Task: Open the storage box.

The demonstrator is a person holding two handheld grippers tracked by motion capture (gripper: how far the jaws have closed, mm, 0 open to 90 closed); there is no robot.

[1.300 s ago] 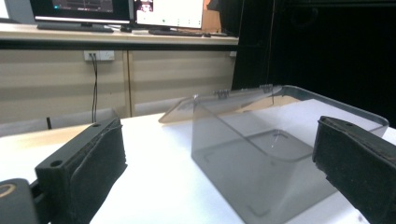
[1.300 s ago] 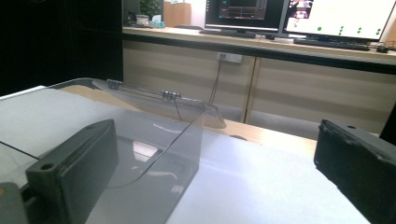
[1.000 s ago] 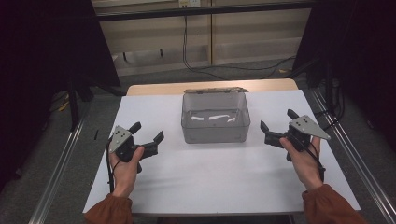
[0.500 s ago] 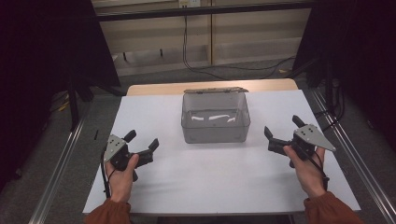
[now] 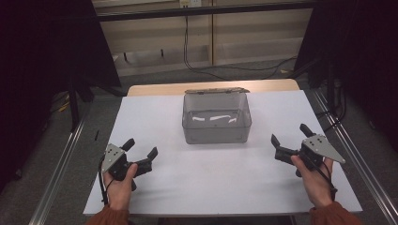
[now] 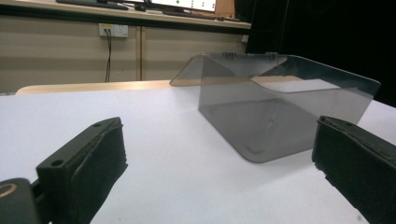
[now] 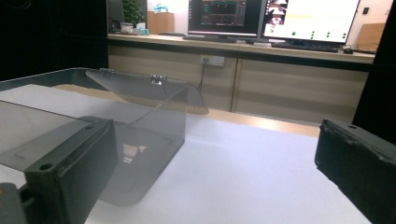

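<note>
A clear grey plastic box (image 5: 216, 118) stands at the middle of the white table (image 5: 225, 164), its hinged lid (image 5: 217, 90) folded back behind it. The box looks empty. My left gripper (image 5: 140, 147) rests low near the table's front left, open, nothing between its jaws. In the left gripper view the box (image 6: 285, 107) lies ahead to the right, apart from the gripper (image 6: 219, 163). My right gripper (image 5: 290, 134) sits at the front right, also open and empty. In the right gripper view the box (image 7: 93, 135) is close on the left.
Metal rails (image 5: 61, 164) run along both sides of the table. A wooden edge (image 5: 150, 89) shows behind the white top. A counter with monitors (image 7: 275, 18) and a wall socket with cables (image 5: 187, 4) lie beyond. Bare white surface spreads between the two grippers.
Both hands have drawn back toward the table's front edge and lowered; the left gripper moved left and nearer, the right gripper slid right and nearer. Both stayed open.
</note>
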